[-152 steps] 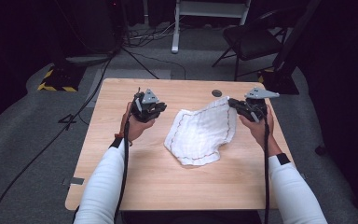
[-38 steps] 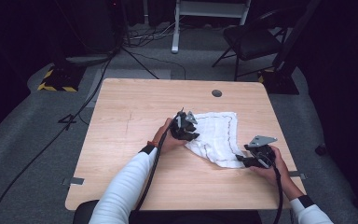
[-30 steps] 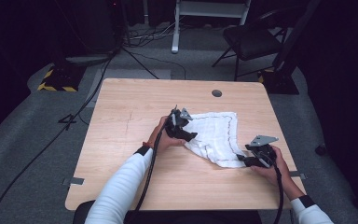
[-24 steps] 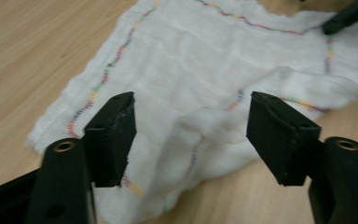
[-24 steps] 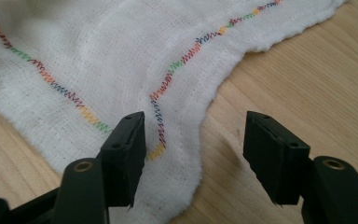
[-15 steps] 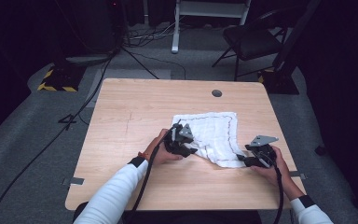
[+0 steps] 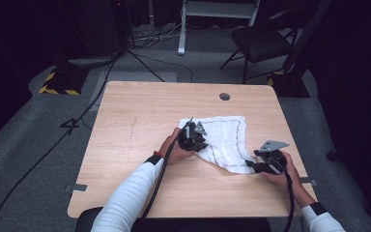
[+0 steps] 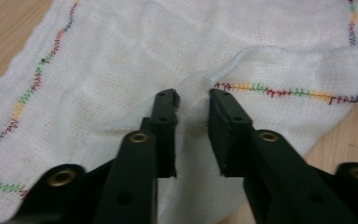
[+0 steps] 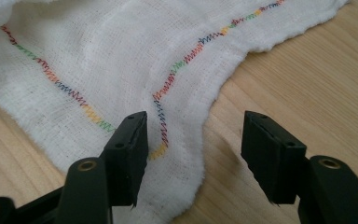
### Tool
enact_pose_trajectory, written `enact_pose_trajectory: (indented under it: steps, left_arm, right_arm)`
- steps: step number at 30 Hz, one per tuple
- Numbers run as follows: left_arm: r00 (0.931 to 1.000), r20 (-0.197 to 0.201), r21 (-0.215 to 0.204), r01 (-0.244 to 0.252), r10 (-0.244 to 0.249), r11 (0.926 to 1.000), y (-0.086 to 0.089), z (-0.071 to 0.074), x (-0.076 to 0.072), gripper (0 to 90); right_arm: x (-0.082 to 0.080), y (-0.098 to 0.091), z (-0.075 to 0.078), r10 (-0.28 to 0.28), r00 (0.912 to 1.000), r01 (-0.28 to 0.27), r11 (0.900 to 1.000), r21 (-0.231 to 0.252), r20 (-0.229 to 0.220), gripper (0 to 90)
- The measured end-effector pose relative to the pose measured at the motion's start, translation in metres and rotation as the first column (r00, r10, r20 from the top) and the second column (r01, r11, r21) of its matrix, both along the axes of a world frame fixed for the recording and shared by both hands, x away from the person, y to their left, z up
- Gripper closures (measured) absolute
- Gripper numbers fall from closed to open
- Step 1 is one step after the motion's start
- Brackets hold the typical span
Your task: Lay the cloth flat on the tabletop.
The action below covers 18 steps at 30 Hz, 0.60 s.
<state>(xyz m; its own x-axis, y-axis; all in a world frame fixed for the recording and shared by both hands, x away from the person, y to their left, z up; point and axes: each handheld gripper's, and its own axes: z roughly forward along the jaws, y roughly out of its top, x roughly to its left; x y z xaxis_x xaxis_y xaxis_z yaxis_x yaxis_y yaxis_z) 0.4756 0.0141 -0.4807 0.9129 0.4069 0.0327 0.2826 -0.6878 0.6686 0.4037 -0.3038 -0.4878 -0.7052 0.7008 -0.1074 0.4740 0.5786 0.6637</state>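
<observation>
On table (image 7: 125, 145), left gripper (image 8: 193, 100) just closing, pinching white cloth (image 7: 224, 137) fold, right gripper (image 9: 193, 135) open astride corner.

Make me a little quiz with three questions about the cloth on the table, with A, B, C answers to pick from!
1. Where does the cloth lie?
A. on the wooden table
B. on the chair
C. on the floor

2. What does the stitching along the cloth's border look like?
A. all black
B. many colours
C. plain gold

3. How do the jaws of the right gripper stand?
A. clamped tight on the cloth
B. wide apart over the cloth's corner
C. closed on nothing

Answers:
1 A: the high view shows the cloth spread on the tabletop between the two hands.
2 B: both gripper views show red, blue, green and yellow zigzag thread.
3 B: the right gripper view shows a broad gap, with the cloth's edge and bare wood between the jaws.
</observation>
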Motion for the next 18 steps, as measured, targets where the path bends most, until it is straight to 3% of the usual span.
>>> enact_pose_trajectory:
  steps: [3, 10, 18]
  left_arm:
    - [1.0000, 0.006, -0.022, 0.007, -0.007, 0.9997, 0.007, 0.003, 0.000, 87.2]
    - [0.9998, 0.020, -0.064, 0.008, -0.006, 0.9979, 0.030, 0.018, -0.008, 88.8]
    - [0.9984, 0.026, -0.043, 0.051, -0.050, 0.9978, 0.059, 0.030, -0.047, 88.8]
  right_arm:
    - [0.000, 0.000, 0.000, 0.000, 1.0000, 0.000, 1.0000, 0.000, 0.000, 41.9]
    - [0.000, 0.000, 0.000, 0.003, 1.0000, -0.003, 1.0000, 0.000, 0.001, 42.3]
    - [-0.004, -0.001, 0.001, 0.011, 0.9999, -0.011, 0.9999, -0.003, -0.001, 44.0]
